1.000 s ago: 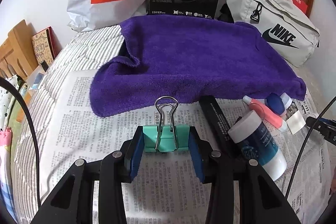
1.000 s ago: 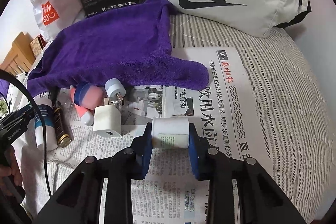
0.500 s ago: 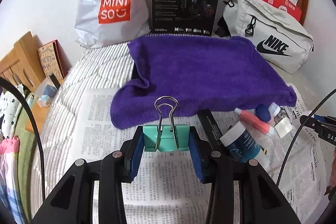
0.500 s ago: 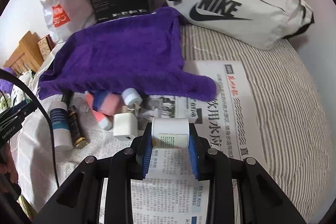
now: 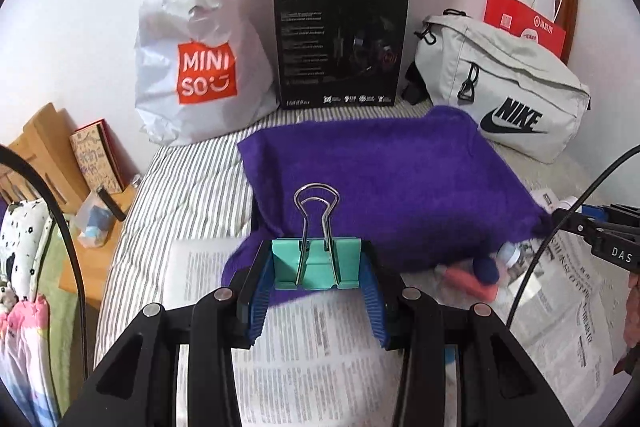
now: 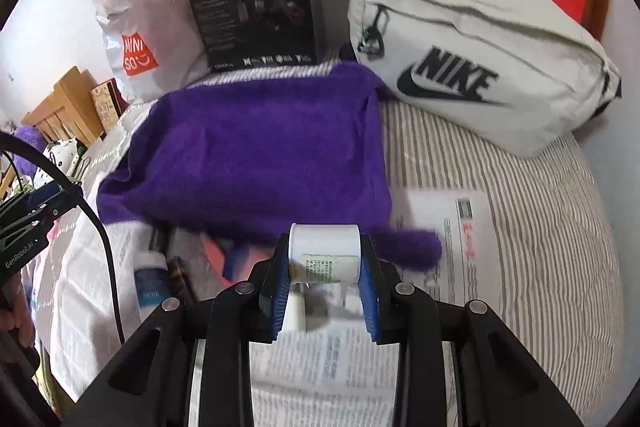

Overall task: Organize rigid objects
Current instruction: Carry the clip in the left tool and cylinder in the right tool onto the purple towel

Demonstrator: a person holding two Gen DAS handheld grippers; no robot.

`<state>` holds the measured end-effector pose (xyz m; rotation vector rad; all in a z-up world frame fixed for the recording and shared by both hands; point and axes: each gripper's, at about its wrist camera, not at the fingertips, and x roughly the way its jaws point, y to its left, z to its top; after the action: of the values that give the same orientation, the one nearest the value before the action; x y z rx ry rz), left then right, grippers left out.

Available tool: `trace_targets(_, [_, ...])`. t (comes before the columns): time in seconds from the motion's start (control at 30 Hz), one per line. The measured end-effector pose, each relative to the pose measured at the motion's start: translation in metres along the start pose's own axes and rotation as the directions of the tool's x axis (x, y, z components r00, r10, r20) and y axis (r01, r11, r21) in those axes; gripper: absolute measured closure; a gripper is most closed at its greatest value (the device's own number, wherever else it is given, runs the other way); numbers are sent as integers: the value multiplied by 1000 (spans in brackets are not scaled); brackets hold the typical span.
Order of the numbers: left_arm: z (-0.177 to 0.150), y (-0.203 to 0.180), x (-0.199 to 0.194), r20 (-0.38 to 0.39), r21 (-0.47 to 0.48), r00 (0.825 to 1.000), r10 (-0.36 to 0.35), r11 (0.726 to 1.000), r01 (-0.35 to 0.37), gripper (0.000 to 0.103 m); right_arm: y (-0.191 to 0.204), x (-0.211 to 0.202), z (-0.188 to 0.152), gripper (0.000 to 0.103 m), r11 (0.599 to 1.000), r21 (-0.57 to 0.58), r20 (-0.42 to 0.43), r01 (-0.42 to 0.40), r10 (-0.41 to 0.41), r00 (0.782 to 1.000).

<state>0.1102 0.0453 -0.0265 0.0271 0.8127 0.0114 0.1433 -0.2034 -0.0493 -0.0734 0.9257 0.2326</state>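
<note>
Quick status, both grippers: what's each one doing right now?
Left gripper: shut on the teal binder clip.
Right gripper: shut on the white bottle.

Striped bed (image 5: 188, 195) carries newspaper (image 5: 320, 343) (purple towel (image 5: 392, 183) atop).

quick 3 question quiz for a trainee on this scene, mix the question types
1. True or false: the left gripper holds a teal binder clip.
2. The right gripper grips: A) a pink tube B) a white cylindrical bottle C) a charger.
3. Fill in: the bag behind the purple towel reads ____.

Key: 1 true; 2 B; 3 NIKE
</note>
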Motion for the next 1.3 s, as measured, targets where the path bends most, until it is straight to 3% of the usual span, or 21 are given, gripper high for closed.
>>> trace_targets(0.27, [33, 3, 32, -25, -28, 997, -68, 997, 67, 64, 6, 19, 47, 72, 999, -21, 26, -35, 35, 999])
trace_targets(0.53, [51, 10, 81, -76, -60, 994, -72, 996, 67, 64, 3, 69, 78, 72, 998, -48, 6, -39, 39, 999])
trace_targets(0.9, [57, 21, 137, -146, -87, 987, -63, 995, 51, 64, -3, 129, 86, 72, 997, -75, -28, -23, 20, 999])
trace_targets(1.3, [50, 21, 164, -199, -88, 979, -50, 996, 33, 64, 4, 144, 88, 72, 995, -100, -54, -27, 21, 998])
